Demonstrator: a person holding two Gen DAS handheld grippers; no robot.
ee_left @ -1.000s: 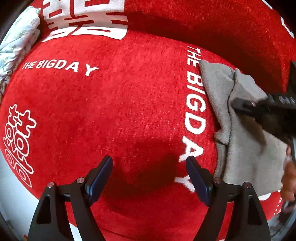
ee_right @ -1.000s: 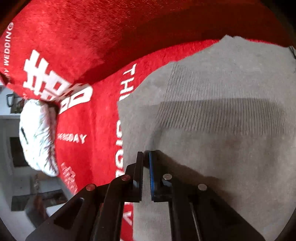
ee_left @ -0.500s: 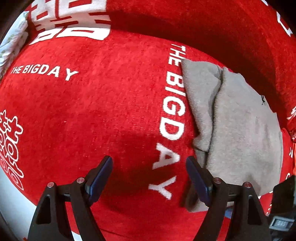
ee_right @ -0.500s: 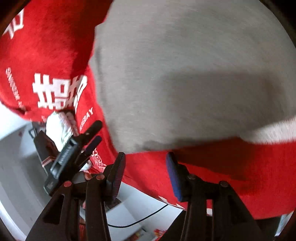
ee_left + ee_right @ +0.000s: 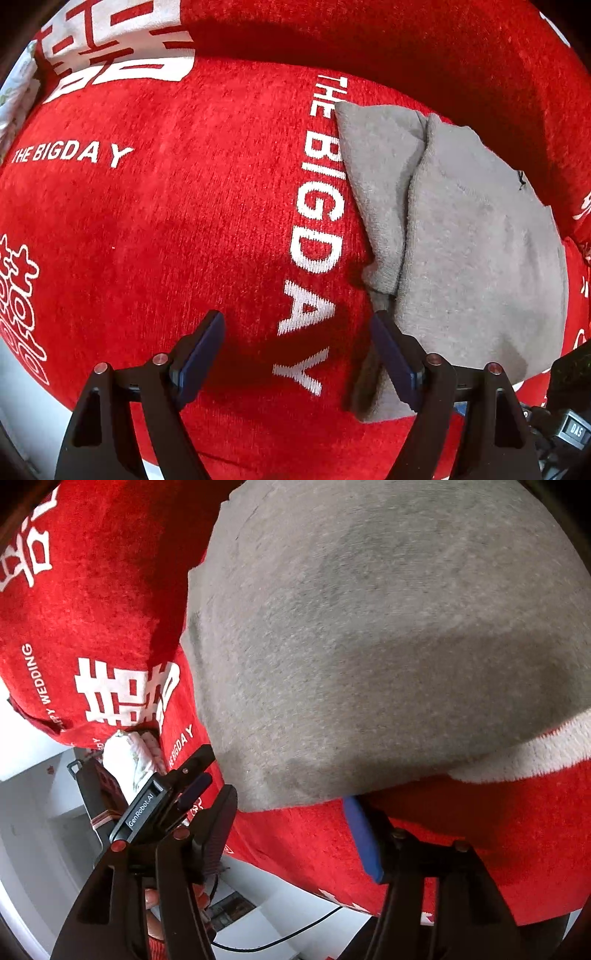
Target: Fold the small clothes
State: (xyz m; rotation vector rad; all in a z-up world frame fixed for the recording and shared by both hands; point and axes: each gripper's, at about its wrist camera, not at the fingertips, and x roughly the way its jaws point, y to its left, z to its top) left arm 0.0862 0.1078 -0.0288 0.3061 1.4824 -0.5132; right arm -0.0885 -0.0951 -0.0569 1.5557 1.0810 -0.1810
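A grey knit garment lies folded on a red blanket with white lettering, its folded layers showing along the left edge. My left gripper is open and empty above the blanket, its right finger beside the garment's near left corner. In the right wrist view the garment fills the upper frame. My right gripper is open and empty at the garment's near edge. The left gripper's body shows there.
A white patterned bundle lies at the blanket's far left; it also shows in the right wrist view. The blanket's near edge drops to a white surface with a black cable.
My right gripper has let go of the garment, opened and pulled back to its near edge. My left gripper has shifted right toward the garment, still open.
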